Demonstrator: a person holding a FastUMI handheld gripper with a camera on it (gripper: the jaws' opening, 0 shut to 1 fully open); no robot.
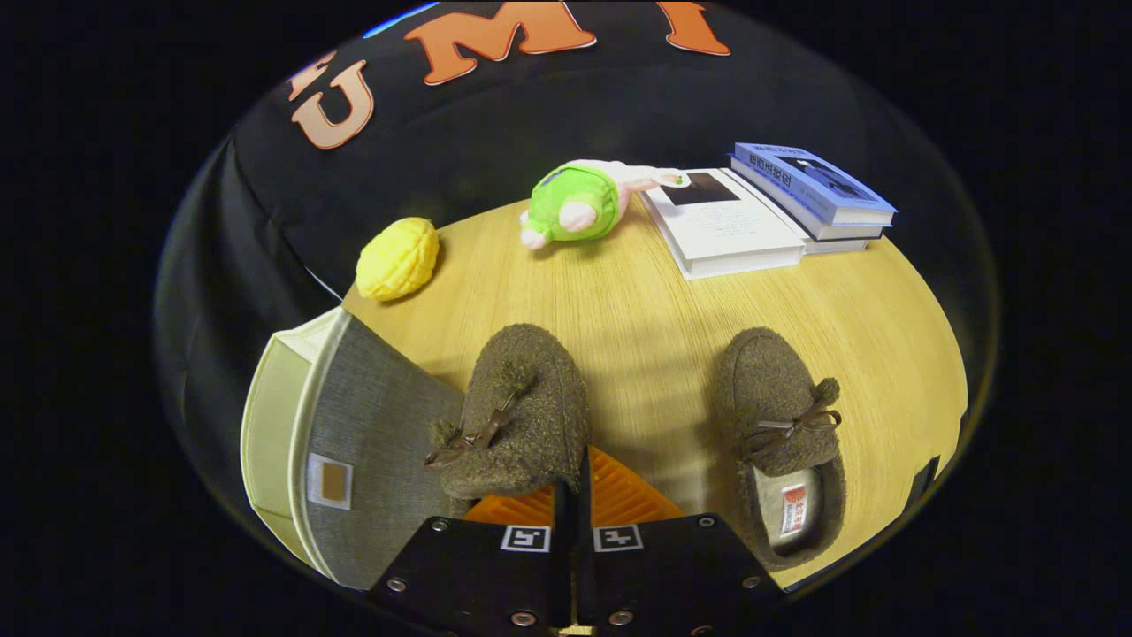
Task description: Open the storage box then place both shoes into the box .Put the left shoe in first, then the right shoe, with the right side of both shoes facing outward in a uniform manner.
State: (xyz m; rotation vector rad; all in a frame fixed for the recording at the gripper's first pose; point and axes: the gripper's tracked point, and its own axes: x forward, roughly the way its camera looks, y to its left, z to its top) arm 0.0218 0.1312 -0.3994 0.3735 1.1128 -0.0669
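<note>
Two brown fuzzy slippers with small bows are in view. One shoe is right at my fingers, toe pointing away, its heel rim pinched between them. My gripper is shut on that rim. The other shoe lies on the wooden table to the right of the fingers, toe away, its lined opening facing me. The storage box stands to the left of the held shoe, with a grey fabric face, a small label window and a cream part on its far left side. Whether its lid is open I cannot tell.
Beyond the shoes, a yellow ball-like toy sits at the table's back left. A green and pink plush toy lies at the back middle. A white book and stacked blue books rest at the back right.
</note>
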